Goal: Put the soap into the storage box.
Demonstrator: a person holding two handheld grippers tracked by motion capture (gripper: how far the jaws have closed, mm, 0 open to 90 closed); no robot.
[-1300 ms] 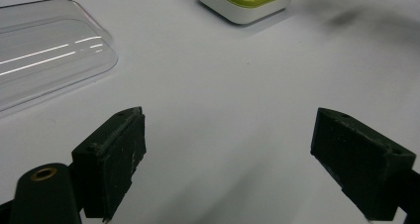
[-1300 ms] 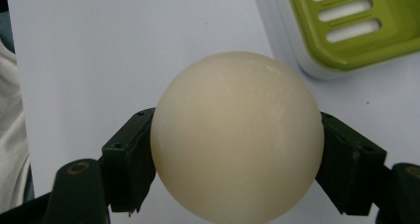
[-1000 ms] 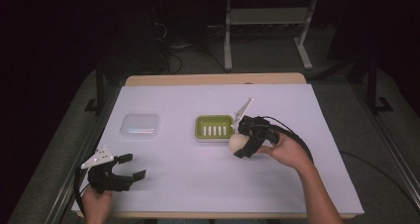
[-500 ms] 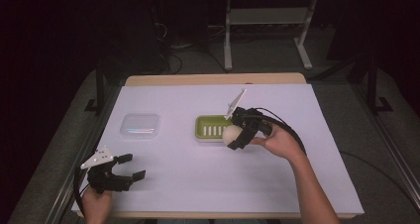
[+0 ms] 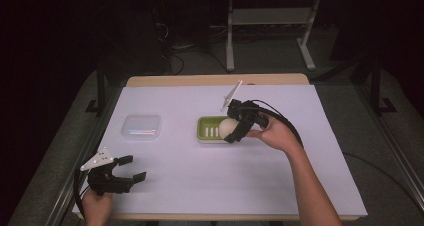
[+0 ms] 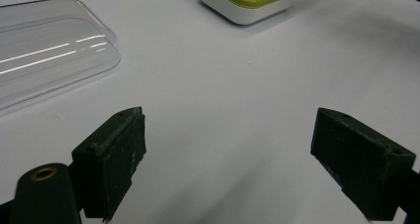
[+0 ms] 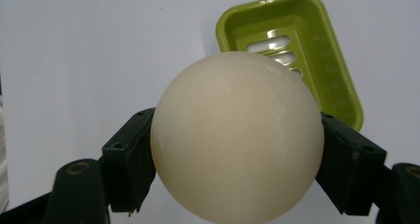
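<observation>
Nearest the person's edge of the table (image 5: 200, 186), at the front left corner, the left gripper (image 5: 131, 167) rests low over the white cover with its jaws spread wide and nothing between them; in the left gripper view the bare white surface runs on between the two black pads. Just beyond it on that side lies a clear plastic lid (image 5: 141, 126), flat on the cover, seen close at the upper left of the left gripper view (image 6: 44, 50). Farther in, near the middle of the table, stands a green soap dish (image 5: 209, 128) with a slotted floor and a white base, and nothing lies between it and the lid. Over the right end of that dish the right gripper (image 5: 231, 129) is held by the person's right hand (image 5: 272, 132), its jaws clamped on a pale cream, rounded soap ball (image 5: 229, 127). From the right gripper view the soap ball (image 7: 236, 135) sits squarely between both pads and hides the near corner of the dish (image 7: 327, 60), whose slots show just past it. Whether the ball touches the dish I cannot tell. Beyond the table's far edge the floor is dark, with a light metal stand (image 5: 270, 21) and cables.
</observation>
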